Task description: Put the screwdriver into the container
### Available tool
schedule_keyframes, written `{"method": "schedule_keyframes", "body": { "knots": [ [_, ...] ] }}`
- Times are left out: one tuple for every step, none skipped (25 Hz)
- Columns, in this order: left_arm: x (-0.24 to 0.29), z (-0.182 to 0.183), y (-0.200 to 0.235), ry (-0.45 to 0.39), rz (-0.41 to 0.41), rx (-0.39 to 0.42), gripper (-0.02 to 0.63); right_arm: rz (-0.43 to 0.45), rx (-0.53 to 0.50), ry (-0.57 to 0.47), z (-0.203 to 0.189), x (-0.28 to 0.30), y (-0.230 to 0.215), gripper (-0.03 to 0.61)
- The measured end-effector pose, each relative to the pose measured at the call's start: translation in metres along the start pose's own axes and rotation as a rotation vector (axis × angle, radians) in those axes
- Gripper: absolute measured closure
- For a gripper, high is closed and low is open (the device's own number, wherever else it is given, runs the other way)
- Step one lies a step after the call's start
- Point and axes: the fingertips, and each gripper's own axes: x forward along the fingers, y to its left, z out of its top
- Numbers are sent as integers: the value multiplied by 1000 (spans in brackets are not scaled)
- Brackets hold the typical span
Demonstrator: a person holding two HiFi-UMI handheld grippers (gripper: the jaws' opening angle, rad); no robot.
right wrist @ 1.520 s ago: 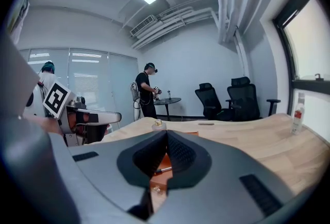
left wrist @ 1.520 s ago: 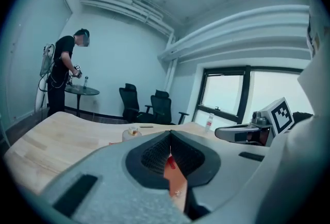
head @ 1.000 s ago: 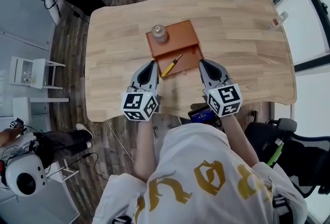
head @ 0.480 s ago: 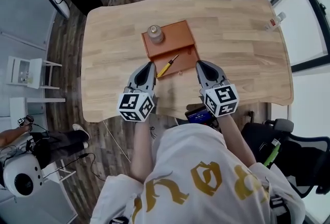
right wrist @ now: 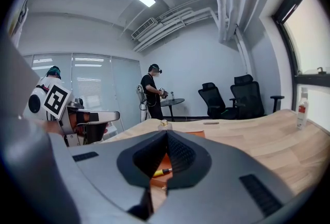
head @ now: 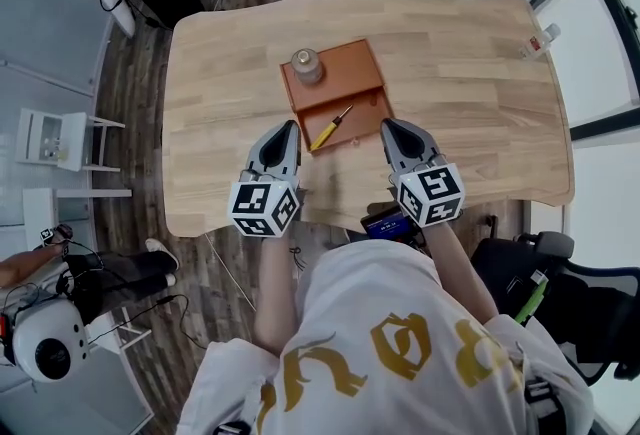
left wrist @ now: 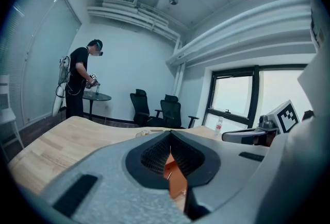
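Observation:
An orange-brown container (head: 340,83) sits mid-table with its lower tray open toward me. The screwdriver (head: 331,127), yellow handle and thin metal shaft, lies slantwise in that open tray. A small lidded jar (head: 307,65) stands on the container's top. My left gripper (head: 288,128) is shut and empty, just left of the tray's front corner. My right gripper (head: 388,126) is also shut and empty, just right of the tray. In the right gripper view the screwdriver (right wrist: 161,171) shows below the shut tips. The container (left wrist: 178,185) shows below the shut tips in the left gripper view.
A clear plastic bottle (head: 538,41) stands at the table's far right edge. A dark device (head: 385,221) hangs at the near edge by my right hand. Office chairs (left wrist: 154,109) and a person (left wrist: 81,81) at a small round table are across the room.

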Motion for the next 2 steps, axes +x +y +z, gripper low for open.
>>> {"method": "schedule_keyframes", "body": {
  "knots": [
    [0,0,1,-1,1,-2,604,4,-1,1,0,1,1,569],
    [-1,0,2,-2,2,-4,604,8,-1,2,-1,2,2,569]
  ]
}}
